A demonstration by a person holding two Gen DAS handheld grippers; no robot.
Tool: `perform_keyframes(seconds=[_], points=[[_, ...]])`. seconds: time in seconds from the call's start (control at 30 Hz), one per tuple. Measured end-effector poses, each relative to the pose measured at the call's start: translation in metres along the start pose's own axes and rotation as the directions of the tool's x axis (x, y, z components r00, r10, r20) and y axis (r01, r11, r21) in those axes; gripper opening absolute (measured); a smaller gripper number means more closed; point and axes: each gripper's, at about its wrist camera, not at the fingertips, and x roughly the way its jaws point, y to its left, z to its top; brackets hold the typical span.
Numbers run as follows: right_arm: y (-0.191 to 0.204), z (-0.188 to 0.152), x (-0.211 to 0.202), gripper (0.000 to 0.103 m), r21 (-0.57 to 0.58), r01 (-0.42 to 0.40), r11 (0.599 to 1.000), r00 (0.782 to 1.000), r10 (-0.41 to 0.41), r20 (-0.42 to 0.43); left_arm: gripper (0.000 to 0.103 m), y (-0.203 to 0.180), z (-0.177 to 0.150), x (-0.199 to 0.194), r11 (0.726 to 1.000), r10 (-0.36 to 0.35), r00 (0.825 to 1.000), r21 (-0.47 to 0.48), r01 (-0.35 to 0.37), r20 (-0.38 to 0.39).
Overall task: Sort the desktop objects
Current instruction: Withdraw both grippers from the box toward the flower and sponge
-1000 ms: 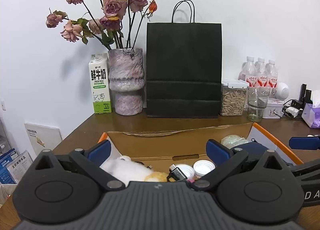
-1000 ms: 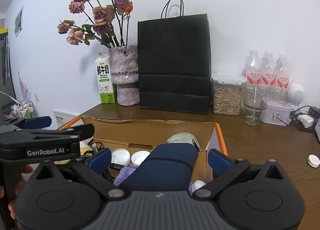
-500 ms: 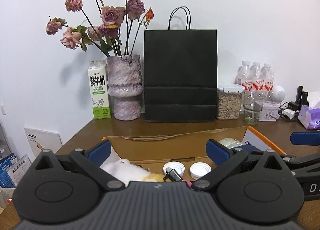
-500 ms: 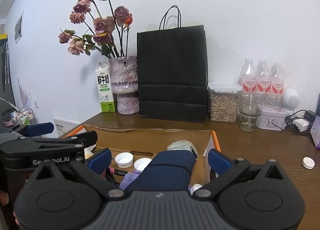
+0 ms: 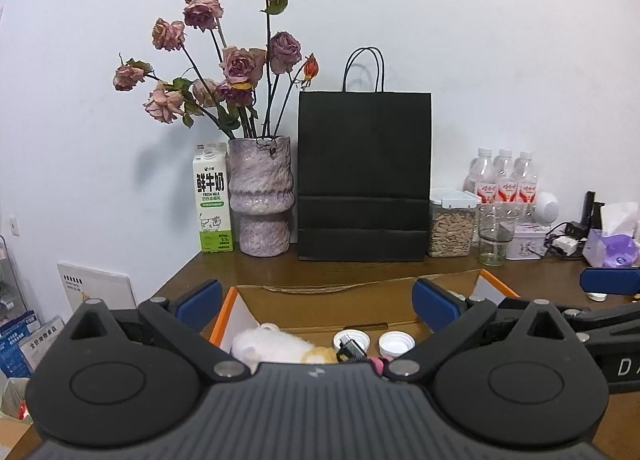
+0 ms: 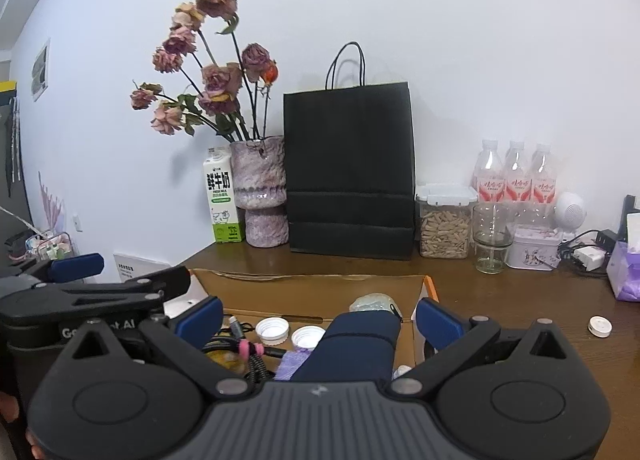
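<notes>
Both claws hung spread wide above the cardboard box (image 5: 352, 302): the left claw (image 5: 318, 298) gripped nothing, the right claw (image 6: 320, 318) straddled a navy pouch (image 6: 356, 344) untouched.

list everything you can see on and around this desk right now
cardboard box: 1, brown with orange edge, front of desk, open
bottle caps: 2, white, inside box
navy pouch: 1, in box
plush toy: 1, white, in box
loose cap: 1, white, on desk at right
paper bag: 1, black, by wall
vase: 1, mottled purple, dried roses
milk carton: 1, white and green
water bottles: 3, clear
left gripper: open
right gripper: open
</notes>
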Motion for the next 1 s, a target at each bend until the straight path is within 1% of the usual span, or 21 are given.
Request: perform_keyframes(seconds=[0.13,0.23,0.33,0.47,0.67,0.8,1.0], points=[[0.011,-0.004,-0.02,0.103,-0.005,0.003,1.0,1.0,-0.003,0.004,0.103,0.008,-0.004,-0.018,0.999,-0.034,0.999,-0.02,0.034,-0.011],[0.02,-0.01,-0.034,0.103,-0.014,0.006,1.0,1.0,-0.006,0.005,0.103,0.015,-0.01,-0.03,0.999,-0.043,0.999,-0.014,0.043,-0.018],[0.027,-0.018,-0.045,0.103,-0.026,0.007,1.0,1.0,-0.007,-0.003,0.103,0.023,-0.017,-0.042,1.0,-0.028,0.999,-0.007,0.028,-0.025],[0.036,-0.037,-0.054,0.103,-0.048,0.013,0.999,0.999,-0.015,-0.037,0.103,0.036,-0.034,-0.052,1.0,0.001,0.998,0.017,-0.001,-0.055],[0.052,-0.071,-0.047,0.101,-0.089,0.002,0.996,0.992,-0.013,-0.124,0.103,0.059,-0.062,-0.057,0.999,0.034,0.991,0.029,-0.03,-0.126],[0.061,-0.089,-0.039,0.1,-0.118,0.027,0.993,0.986,-0.046,-0.16,0.103,0.065,-0.076,-0.055,1.0,0.011,0.984,0.025,-0.007,-0.176],[0.06,-0.105,-0.029,0.099,-0.129,0.047,0.99,0.976,-0.073,-0.204,0.103,0.051,-0.087,-0.05,0.998,-0.06,0.976,0.016,0.064,-0.21]])
